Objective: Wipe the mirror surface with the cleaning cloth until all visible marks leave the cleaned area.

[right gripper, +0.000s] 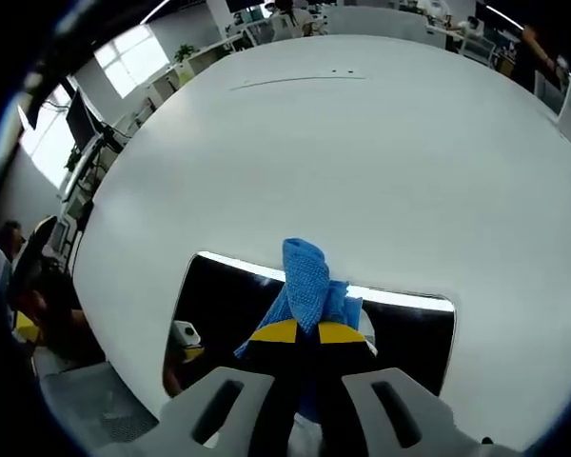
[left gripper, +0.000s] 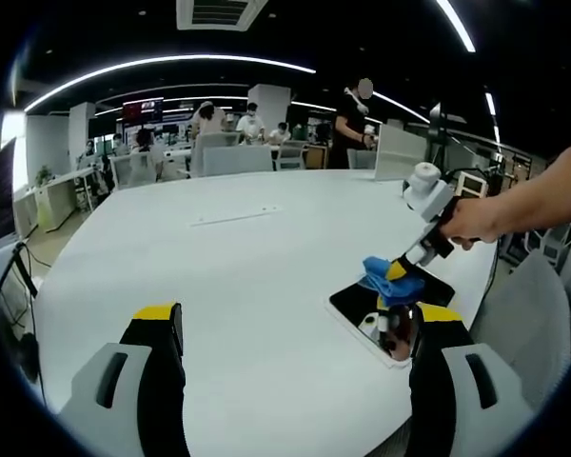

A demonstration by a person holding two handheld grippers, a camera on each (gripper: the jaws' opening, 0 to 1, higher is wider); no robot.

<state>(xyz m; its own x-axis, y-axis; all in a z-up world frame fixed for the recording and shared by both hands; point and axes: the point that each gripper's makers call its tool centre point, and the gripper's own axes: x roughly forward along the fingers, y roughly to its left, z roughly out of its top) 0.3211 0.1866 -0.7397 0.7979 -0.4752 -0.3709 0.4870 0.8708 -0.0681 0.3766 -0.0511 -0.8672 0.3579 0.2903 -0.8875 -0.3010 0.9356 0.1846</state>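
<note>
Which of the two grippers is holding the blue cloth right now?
The right gripper, shut on the blue cloth over the mirror. The left gripper is open over the white table.

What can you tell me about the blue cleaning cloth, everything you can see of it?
The cleaning cloth is bright blue with a fine woven, microfibre-like texture. It is bunched into a crumpled wad, one fold sticking up past the tips. The right tool is shut on it between yellow-tipped jaws. The left gripper view shows it pressed down onto the dark rectangular mirror, which lies flat on the white table.
</note>
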